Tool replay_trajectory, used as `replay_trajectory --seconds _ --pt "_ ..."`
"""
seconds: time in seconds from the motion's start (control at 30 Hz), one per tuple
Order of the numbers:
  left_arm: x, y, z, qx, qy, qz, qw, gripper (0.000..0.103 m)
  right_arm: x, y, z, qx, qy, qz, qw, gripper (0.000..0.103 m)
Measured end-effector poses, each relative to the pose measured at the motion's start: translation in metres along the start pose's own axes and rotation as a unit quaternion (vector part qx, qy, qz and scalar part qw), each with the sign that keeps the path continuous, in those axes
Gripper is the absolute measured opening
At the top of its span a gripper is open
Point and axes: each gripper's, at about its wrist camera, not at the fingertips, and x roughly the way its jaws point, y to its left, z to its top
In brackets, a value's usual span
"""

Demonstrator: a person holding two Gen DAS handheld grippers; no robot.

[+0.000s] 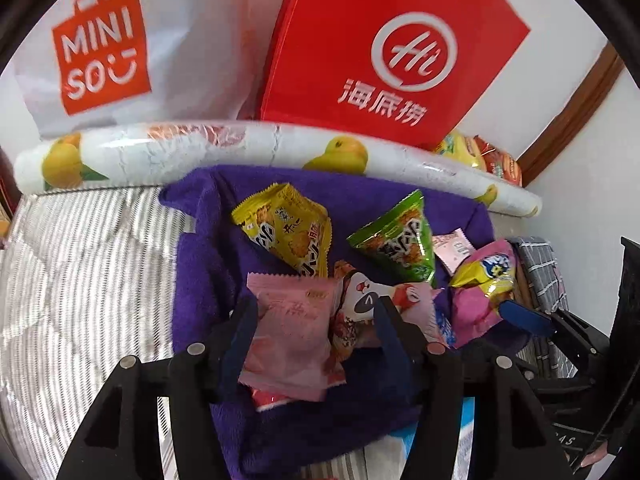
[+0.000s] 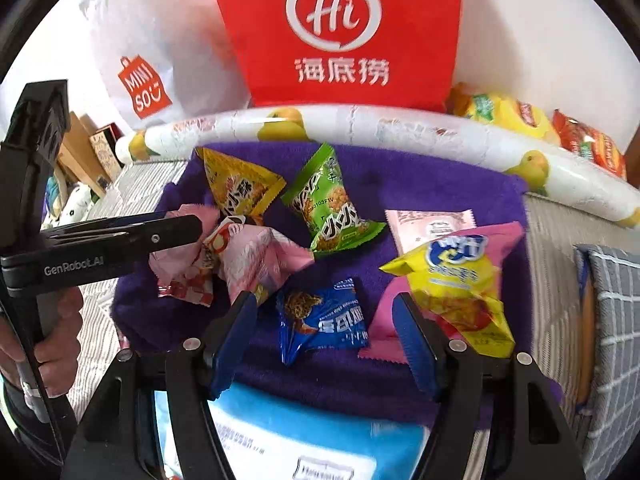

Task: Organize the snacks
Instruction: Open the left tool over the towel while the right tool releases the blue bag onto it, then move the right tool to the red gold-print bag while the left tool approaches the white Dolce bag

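Straddling snack packets, both tongs [image 1: 316, 316] [image 2: 324, 316] gape (gripping nothing).

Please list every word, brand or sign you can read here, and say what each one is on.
"MINISO": white bag.
"Hi" and "海底捞": red bag.
"GenRobot.AI": left gripper, side of its body.
"小小": green snack packet.
Print on the yellow snack packet, blue snack packet and blue pack: too blurred to read.
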Motion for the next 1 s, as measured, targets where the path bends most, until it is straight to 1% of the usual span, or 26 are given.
replay_trajectory --seconds 0.13,0.23,0.4,0.57,0.63,0.8,0.9,1.0 --pt "-0.02 0.002 -0.008 -0.002 -0.009 0.003 1.0 0.058 -0.02 0.006 -0.013 0.005 -0.018 -0.009 1.0 0.07" --pt "-0.039 0.009 -0.018 -0.002 -0.013 0.019 0.9997 0.058 -0.033 0.013 -0.027 0.006 -0.025 -0.01 1.0 0.07" --pt "-0.066 0.026 -0.039 -0.012 -0.017 0.041 0.999 0.058 -0.053 0.029 -0.051 0.013 -0.025 0.023 0.999 0.07" --pt "-0.089 0.044 -0.065 -0.027 -0.018 0.057 0.9979 0.058 -0.065 0.047 -0.078 0.013 -0.024 0.046 0.999 0.069" --pt "-0.094 0.049 -0.073 -0.033 -0.018 0.059 0.9976 0.058 -0.067 0.053 -0.088 0.011 -0.022 0.049 0.999 0.062" --pt "-0.105 0.061 -0.095 -0.044 -0.017 0.062 0.997 0.058 -0.066 0.073 -0.114 -0.017 -0.013 0.062 0.998 0.062" --pt "-0.105 0.065 -0.106 -0.044 -0.011 0.062 0.997 0.058 -0.058 0.086 -0.13 -0.043 0.003 0.072 0.996 0.062" --pt "-0.104 0.066 -0.115 -0.039 -0.004 0.064 0.9972 0.058 -0.049 0.098 -0.141 -0.068 0.007 0.067 0.995 0.062"
